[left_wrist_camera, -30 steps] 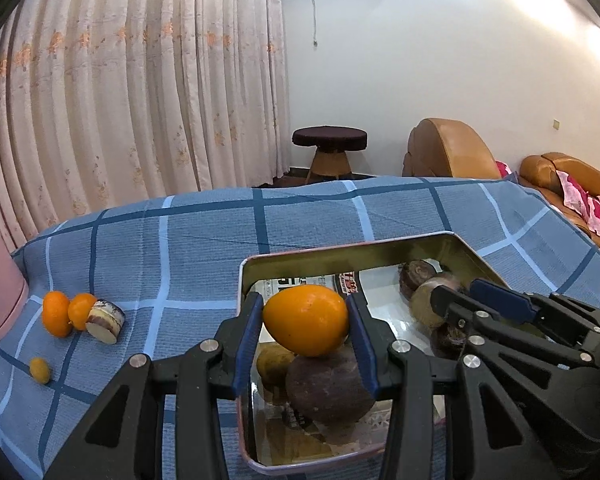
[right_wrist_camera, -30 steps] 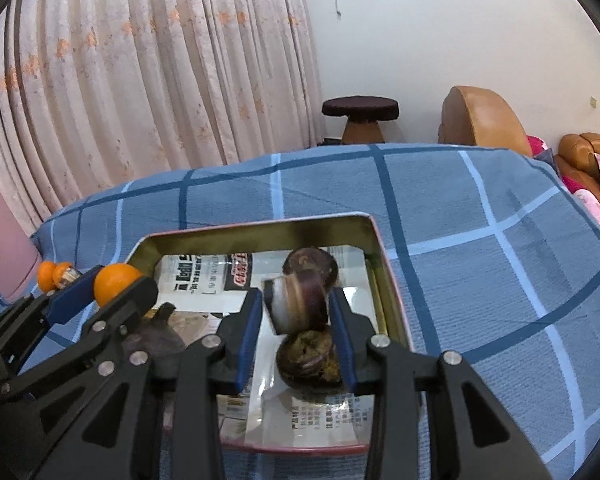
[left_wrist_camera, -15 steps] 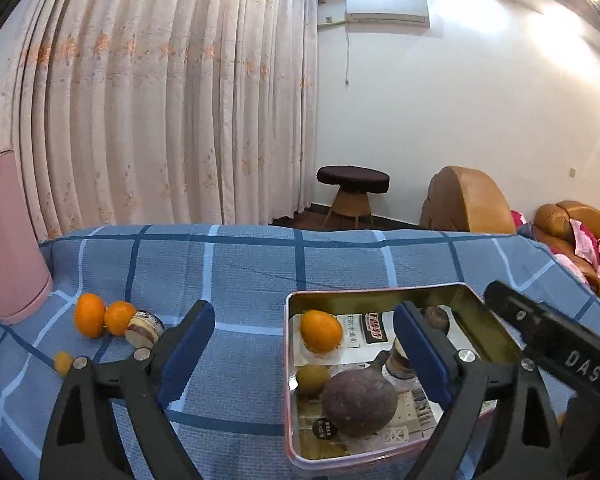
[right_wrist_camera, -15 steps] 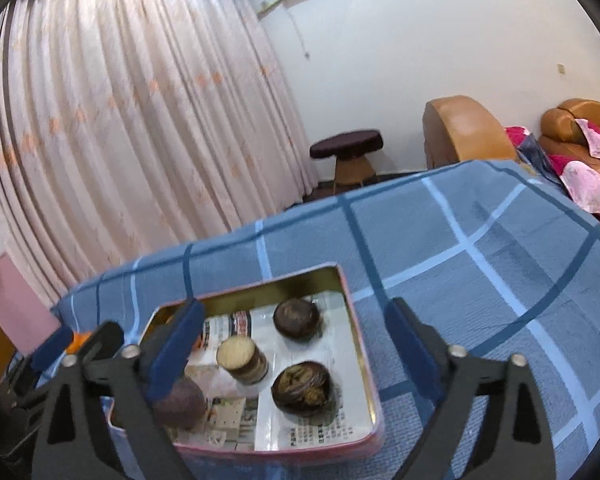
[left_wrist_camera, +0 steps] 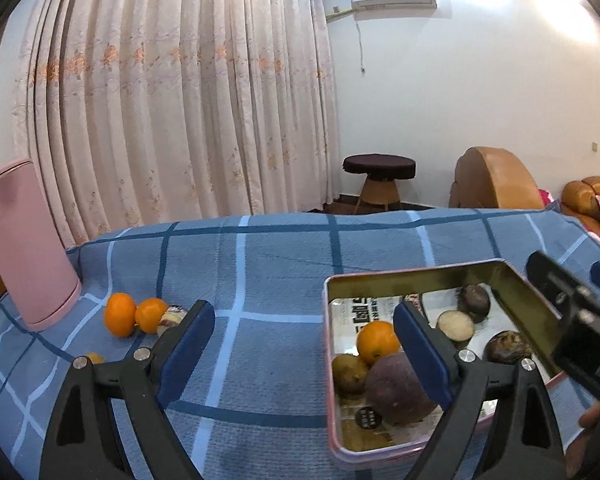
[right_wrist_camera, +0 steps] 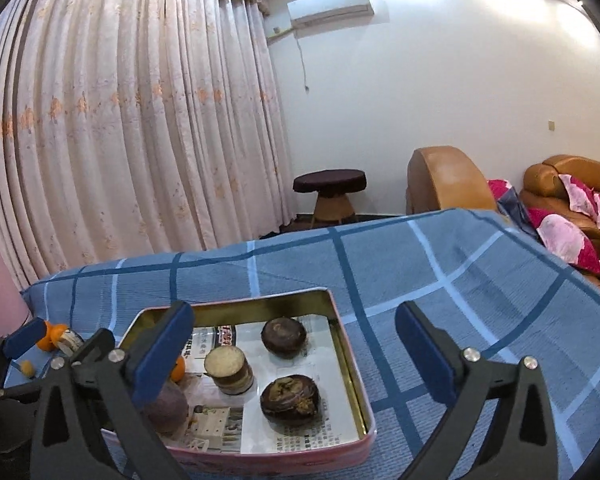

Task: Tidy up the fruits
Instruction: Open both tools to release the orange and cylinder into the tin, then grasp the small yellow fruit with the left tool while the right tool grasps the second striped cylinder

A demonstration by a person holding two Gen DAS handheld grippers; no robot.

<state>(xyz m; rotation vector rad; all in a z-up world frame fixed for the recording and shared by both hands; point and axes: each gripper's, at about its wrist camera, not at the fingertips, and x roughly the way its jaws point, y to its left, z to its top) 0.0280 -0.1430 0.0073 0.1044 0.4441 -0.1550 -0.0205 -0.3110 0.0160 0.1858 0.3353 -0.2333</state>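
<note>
Drop done — left gripper [left_wrist_camera: 304, 344] and right gripper [right_wrist_camera: 296, 344] just spread, empty. Next: oranges [left_wrist_camera: 134, 316] outside tin [left_wrist_camera: 420, 276].

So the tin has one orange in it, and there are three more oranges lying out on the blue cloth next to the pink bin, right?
Not quite: two oranges lie on the blue cloth by the pink bin, not three, with a much smaller yellow fruit nearby. The left wrist view shows it. The tin does hold one orange.

Ahead of the wide-open left gripper [left_wrist_camera: 304, 344], an orange [left_wrist_camera: 377, 341], a brownish fruit [left_wrist_camera: 349, 373] and a purple fruit [left_wrist_camera: 396, 388] lie in the tin [left_wrist_camera: 420, 276]; two oranges [left_wrist_camera: 134, 315] lie far left.
</note>
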